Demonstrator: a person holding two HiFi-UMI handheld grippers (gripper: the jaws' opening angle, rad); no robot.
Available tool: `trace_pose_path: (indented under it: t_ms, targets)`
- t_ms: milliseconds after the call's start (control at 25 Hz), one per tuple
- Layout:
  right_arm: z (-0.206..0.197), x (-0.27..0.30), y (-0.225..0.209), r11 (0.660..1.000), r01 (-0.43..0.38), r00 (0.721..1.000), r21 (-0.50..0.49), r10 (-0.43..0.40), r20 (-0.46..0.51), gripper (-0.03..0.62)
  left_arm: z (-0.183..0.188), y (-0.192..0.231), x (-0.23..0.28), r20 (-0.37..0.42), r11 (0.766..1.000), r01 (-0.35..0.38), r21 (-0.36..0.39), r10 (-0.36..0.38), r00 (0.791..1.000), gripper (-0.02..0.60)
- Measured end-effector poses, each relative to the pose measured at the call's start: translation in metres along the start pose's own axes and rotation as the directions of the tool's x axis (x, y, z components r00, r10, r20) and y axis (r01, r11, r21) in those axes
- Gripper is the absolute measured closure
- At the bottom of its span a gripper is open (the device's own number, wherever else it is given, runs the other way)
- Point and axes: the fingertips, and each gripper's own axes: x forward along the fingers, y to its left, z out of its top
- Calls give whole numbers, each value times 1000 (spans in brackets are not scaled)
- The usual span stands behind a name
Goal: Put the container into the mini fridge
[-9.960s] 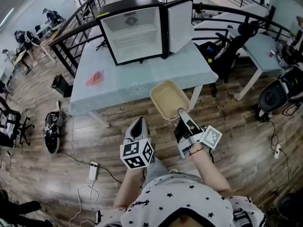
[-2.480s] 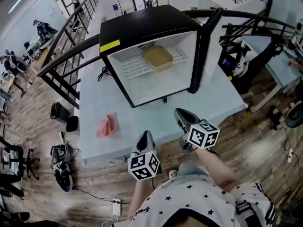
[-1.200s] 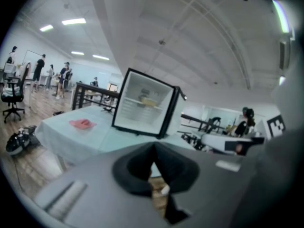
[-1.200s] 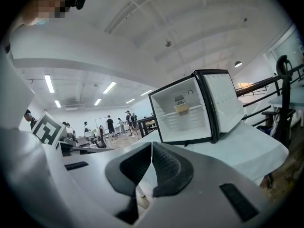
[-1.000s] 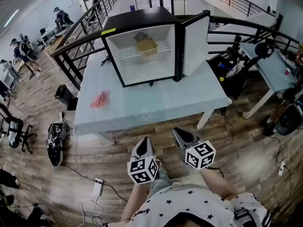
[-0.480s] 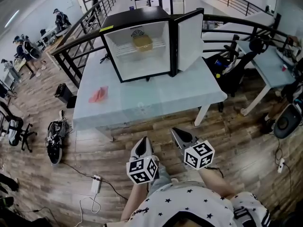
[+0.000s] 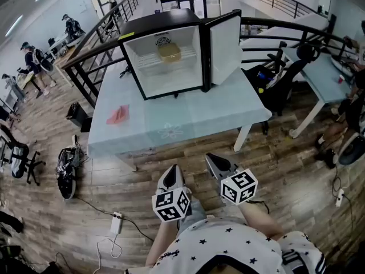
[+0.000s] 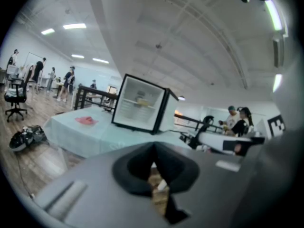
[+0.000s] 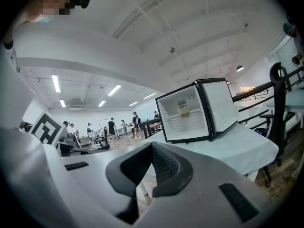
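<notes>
The tan container sits on the wire shelf inside the black mini fridge, whose door stands open to the right. Both gripper views also show the fridge with the container inside it. My left gripper and right gripper hang side by side over the wooden floor, well short of the table's near edge. Both are shut with nothing between the jaws and point toward the fridge.
The fridge stands at the back of a pale blue table with a pink cloth at its left. A black railing runs behind. A bag and a power strip lie on the floor to the left; chairs and a desk stand to the right.
Ten seconds ago the right gripper held the container near the table; now the container is in the fridge. Both grippers have backed away from the table over the floor.
</notes>
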Motion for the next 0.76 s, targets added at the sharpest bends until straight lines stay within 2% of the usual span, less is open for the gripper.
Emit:
trace_pose_path:
  t_ms: [760]
  targets:
    - [-1,-4,0,1000,-2,1000,21,2,11,574,-6,-4,0,-17,1000,14,9,-14,1000,574]
